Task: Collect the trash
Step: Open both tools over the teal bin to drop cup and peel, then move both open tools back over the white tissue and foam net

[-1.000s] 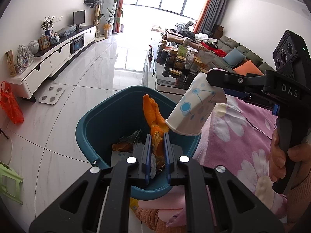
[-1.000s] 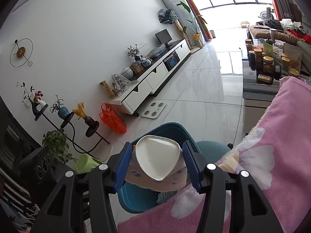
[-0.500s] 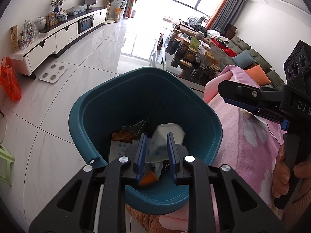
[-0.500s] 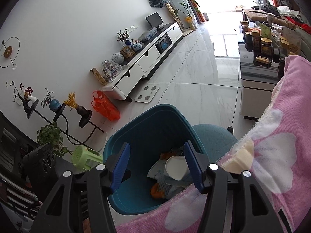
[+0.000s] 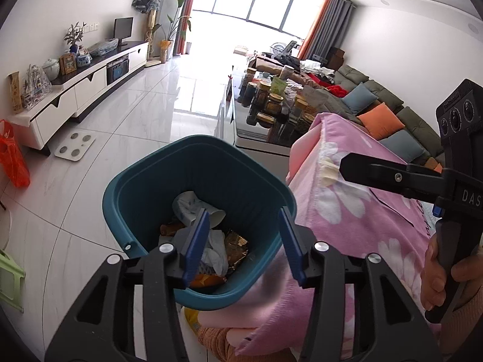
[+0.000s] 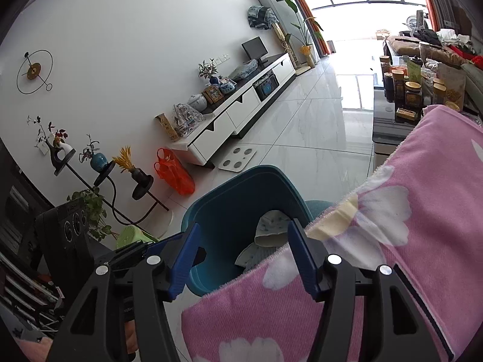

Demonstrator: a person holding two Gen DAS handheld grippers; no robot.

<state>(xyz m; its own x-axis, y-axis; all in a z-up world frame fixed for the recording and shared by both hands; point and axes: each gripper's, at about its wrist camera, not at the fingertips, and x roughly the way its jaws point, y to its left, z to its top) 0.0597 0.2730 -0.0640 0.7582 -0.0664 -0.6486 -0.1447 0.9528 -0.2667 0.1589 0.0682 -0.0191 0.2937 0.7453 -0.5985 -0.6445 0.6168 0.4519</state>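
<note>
A teal bin (image 5: 193, 147) stands on the floor beside a pink flowered blanket (image 5: 362, 226). Inside lie a patterned paper cup (image 5: 193, 208), crumpled tissue (image 5: 215, 250), orange peel and brown wrappers. My left gripper (image 5: 244, 241) hangs over the bin's near rim, its jaws opening with nothing between them. My right gripper (image 6: 244, 256) hovers over the blanket's edge and the bin (image 6: 241, 172), its jaws also opening and empty. The cup (image 6: 270, 226) shows below it inside the bin. In the left wrist view a hand (image 5: 437, 265) holds the right gripper's handle.
A white TV cabinet (image 5: 75, 90) runs along the left wall, with an orange bag (image 5: 12, 157) and a floor scale (image 5: 75, 146) before it. A low table crowded with jars (image 5: 271, 105) and a sofa (image 5: 380, 120) lie beyond. A green stool (image 5: 9, 280) stands near left.
The right gripper let the paper cup fall into the bin, and the left gripper released the orange peel into it. Both pairs of jaws have spread wider.
</note>
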